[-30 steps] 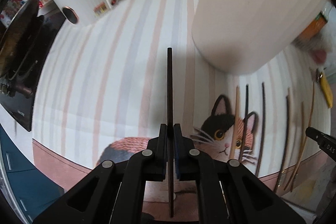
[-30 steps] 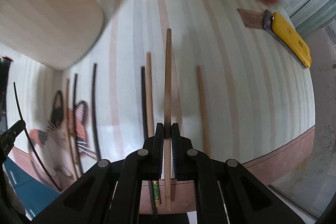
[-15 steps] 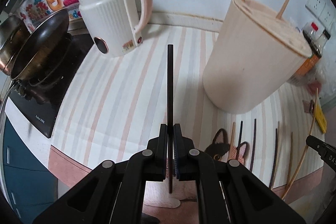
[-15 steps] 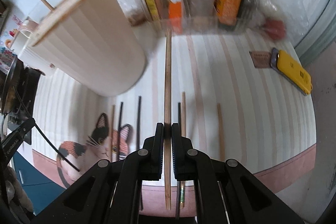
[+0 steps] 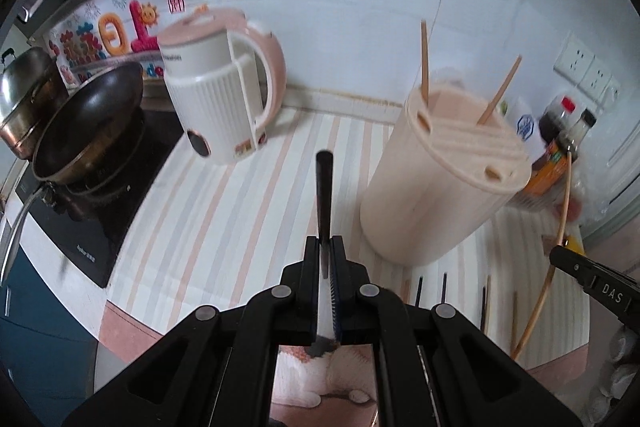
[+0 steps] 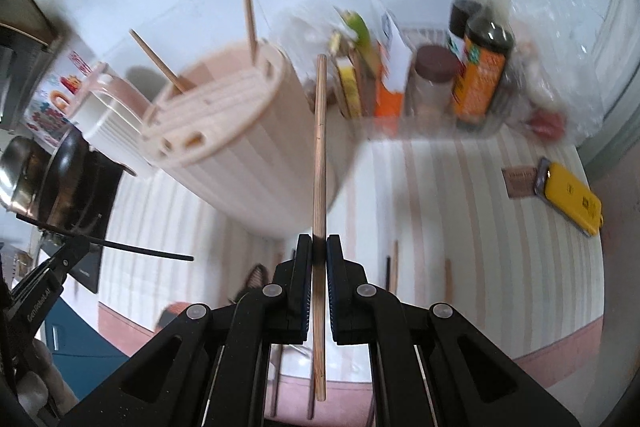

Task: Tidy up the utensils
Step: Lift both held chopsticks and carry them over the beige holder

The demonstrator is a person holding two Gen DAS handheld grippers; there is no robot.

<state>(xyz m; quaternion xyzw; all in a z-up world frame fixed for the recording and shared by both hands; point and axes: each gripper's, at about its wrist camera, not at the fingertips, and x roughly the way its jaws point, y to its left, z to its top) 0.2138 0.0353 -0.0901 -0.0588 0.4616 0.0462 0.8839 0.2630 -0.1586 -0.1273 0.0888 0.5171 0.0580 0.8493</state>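
Two chopsticks held up over the striped bench, one per hand-held gripper
Left hand-held gripper point(image 5: 325, 251) is angled steeply down, jaws clamped on a black chopstick point(image 5: 323, 195); right hand-held gripper point(image 6: 319, 247) is pitched likewise, jaws pinched on a wooden chopstick point(image 6: 320, 155) w/ its tip seen in front of the holder. Ribbed pink chopstick holder point(image 5: 440, 187) stands btwn kettle point(image 5: 216, 95) & bottles point(image 6: 482, 67); 2 wooden sticks are slotted in its lid. Approx. 5 loose chopsticks point(image 5: 444, 285) are left lying on bench point(image 5: 208, 227) near the front edge, partly hidden
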